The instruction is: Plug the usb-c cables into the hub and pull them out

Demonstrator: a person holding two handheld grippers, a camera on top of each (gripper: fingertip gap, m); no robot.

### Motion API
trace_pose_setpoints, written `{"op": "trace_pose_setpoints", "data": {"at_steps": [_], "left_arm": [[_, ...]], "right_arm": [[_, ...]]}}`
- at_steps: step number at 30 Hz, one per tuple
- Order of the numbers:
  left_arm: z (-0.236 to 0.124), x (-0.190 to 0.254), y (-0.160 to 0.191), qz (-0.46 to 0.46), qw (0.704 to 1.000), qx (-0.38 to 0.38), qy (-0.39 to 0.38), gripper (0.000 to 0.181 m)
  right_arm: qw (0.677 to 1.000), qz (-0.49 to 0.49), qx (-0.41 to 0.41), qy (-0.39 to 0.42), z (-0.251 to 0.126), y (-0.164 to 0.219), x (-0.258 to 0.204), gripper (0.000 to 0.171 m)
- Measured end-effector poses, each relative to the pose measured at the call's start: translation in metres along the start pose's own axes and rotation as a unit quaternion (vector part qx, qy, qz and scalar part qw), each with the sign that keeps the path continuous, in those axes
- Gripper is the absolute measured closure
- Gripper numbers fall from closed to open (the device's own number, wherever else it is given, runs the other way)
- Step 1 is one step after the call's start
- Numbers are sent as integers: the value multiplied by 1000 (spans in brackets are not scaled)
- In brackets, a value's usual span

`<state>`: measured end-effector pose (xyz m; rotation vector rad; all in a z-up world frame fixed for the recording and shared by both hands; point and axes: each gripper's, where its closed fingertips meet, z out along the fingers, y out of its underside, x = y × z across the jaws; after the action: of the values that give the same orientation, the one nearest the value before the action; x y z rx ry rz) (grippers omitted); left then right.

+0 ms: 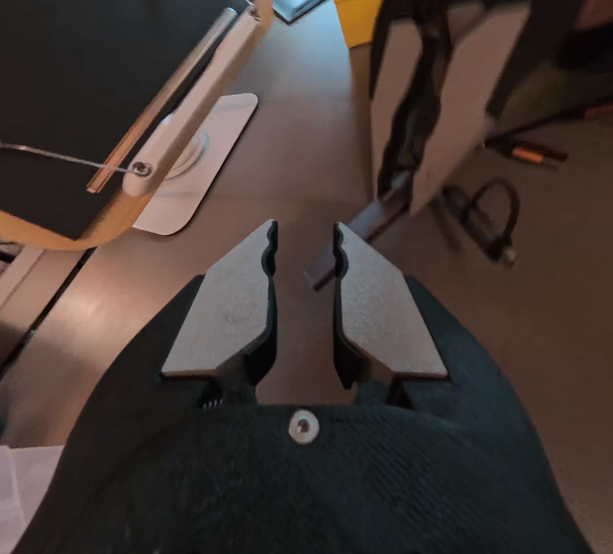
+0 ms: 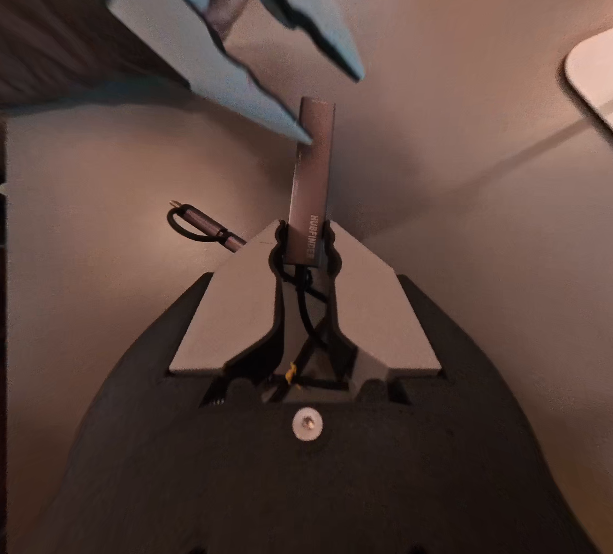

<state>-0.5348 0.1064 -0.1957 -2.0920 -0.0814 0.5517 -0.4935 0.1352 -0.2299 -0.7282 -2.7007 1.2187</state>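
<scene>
hub pinched by one end in right claw, long axis pointing away — left claw agape, empty, at its far end.

The bare brown worktop runs open straight ahead of the left hand-held gripper, whose fingers stand apart with nothing between them. To its left a monitor on its pale base overhangs and blocks that side. To the right, the right hand-held gripper clamps the hub, which juts across the gap; a looped cable lies beside it.
</scene>
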Motion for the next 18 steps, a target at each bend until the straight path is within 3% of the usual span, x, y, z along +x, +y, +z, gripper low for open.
{"op": "trace_pose_setpoints", "data": {"at_steps": [6, 13, 15, 16, 17, 18], "left_arm": [[-5, 30, -5, 78, 996, 13, 44, 134], [-6, 28, 5, 145, 989, 10, 10, 124], [-7, 38, -1, 177, 984, 29, 17, 135], [-10, 44, -5, 204, 978, 45, 21, 157], [-14, 49, -11, 229, 971, 66, 17, 168], [-16, 50, -14, 242, 968, 71, 15, 169]], "right_arm": [[1000, -3, 17, 4, -27, 5, 11, 152], [997, -16, 36, -66, -34, 0, -12, 152], [996, -31, 33, -83, -32, 0, -22, 152], [996, -37, 29, -81, -31, 1, -23, 152], [996, -40, 26, -77, -30, 2, -22, 152], [996, -41, 26, -73, -30, 2, -21, 152]]}}
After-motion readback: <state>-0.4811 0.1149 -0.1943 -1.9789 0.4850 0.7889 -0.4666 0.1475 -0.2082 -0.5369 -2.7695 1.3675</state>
